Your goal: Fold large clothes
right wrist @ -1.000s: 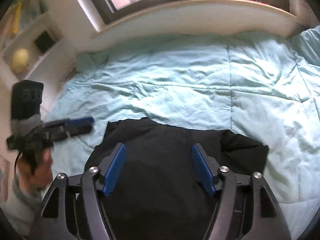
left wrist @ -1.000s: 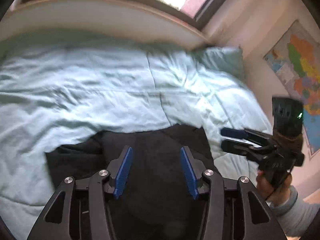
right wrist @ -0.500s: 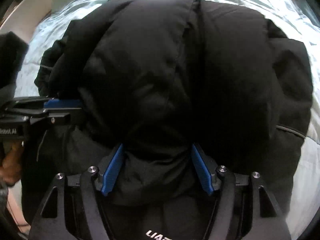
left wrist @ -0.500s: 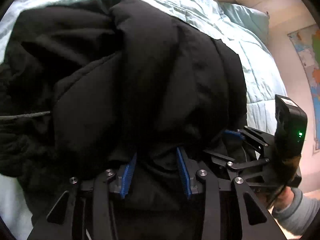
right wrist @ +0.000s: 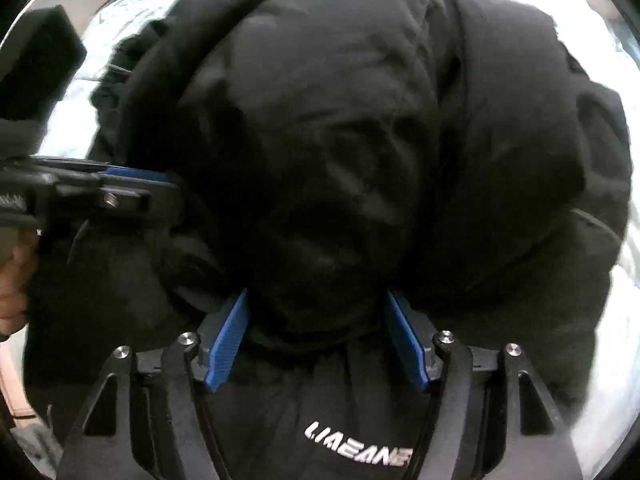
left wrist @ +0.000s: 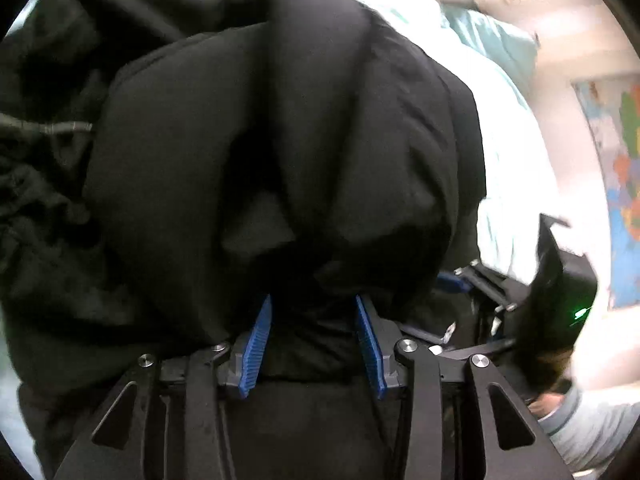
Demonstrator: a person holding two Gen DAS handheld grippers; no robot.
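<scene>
The black puffer jacket lay bunched on the pale green comforter, filling both views. The right gripper stood fairly wide, blue pads clamped on a thick fold of padding above the white logo. The left gripper, jaws just narrowed, pinched a smaller fold between its fingers.

Each camera sat just behind its own fingers, looking steeply down at very close range; the black jacket bulged past the fingertips and filled both views; beyond the fingers lay the pale blue bedding; each view caught the other gripper off to one side, the shared ground.
</scene>
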